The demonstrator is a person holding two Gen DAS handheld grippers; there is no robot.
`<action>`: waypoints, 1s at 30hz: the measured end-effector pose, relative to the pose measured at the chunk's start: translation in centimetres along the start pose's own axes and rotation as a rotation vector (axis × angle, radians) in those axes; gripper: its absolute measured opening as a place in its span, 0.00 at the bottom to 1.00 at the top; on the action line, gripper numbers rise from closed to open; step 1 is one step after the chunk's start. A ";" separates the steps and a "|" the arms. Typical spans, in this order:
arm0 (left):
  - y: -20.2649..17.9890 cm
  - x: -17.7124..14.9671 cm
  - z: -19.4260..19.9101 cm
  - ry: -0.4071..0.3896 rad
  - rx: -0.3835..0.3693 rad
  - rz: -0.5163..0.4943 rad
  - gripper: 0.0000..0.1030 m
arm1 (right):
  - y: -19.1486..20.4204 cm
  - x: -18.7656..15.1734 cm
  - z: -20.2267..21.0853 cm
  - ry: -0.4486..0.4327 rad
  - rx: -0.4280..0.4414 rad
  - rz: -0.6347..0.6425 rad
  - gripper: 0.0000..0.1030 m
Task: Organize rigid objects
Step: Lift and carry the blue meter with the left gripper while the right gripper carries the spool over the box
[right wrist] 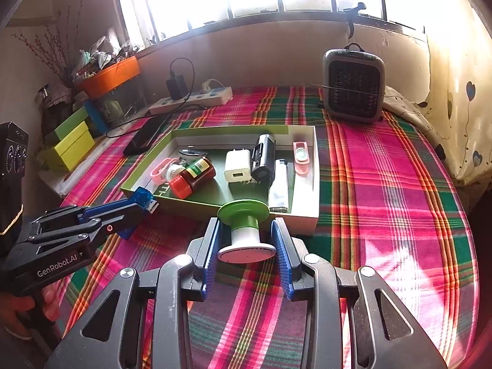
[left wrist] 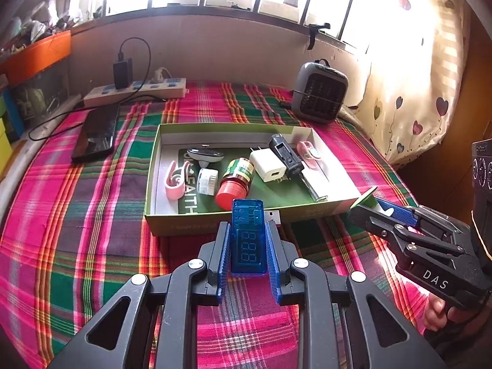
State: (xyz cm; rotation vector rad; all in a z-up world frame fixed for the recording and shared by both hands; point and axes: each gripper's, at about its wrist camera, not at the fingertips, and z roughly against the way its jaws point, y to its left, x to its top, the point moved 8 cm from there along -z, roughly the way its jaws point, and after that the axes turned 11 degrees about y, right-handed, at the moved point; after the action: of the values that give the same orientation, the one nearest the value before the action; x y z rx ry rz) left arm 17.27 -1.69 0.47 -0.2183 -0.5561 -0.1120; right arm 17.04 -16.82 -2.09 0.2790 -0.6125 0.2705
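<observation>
I have my left gripper pinched on the blue USB tester, its long axis running straight along my fingers, metal plug end pointing toward the tray. My right gripper is clamped on the green-and-white spool, pads pressing the white flange, green flange toward the tray. Both pieces hang just short of the tray's near wall and above the plaid cloth. The tray lies dead ahead of both grippers and a little lower, so I judge the coming move to be a short carry forward over that wall. The left sits off the tray's near-left part, the right off its near-right corner; neither is clearly closer. Inside the tray the red-capped bottle lies just past the near wall in front of the tester, so I would place it beside that. Both grippers tilt downward toward the tray, side by side.
</observation>
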 end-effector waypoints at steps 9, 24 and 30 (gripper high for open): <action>0.8 2.1 -0.4 -0.005 -0.004 -0.004 0.21 | -0.2 1.6 -0.4 -0.005 -0.006 0.001 0.34; 1.6 5.5 -2.1 0.000 -0.024 -0.020 0.21 | -0.7 3.9 -2.3 0.011 -0.004 -0.005 0.34; 2.2 7.0 -3.2 0.003 -0.031 -0.013 0.21 | -1.0 4.4 -3.2 0.019 -0.003 -0.006 0.34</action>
State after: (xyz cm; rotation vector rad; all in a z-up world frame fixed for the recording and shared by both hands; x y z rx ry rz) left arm 25.14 -0.62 1.19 -0.2452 -0.5528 -0.1335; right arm 22.52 -15.95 -2.15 0.2749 -0.5931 0.2664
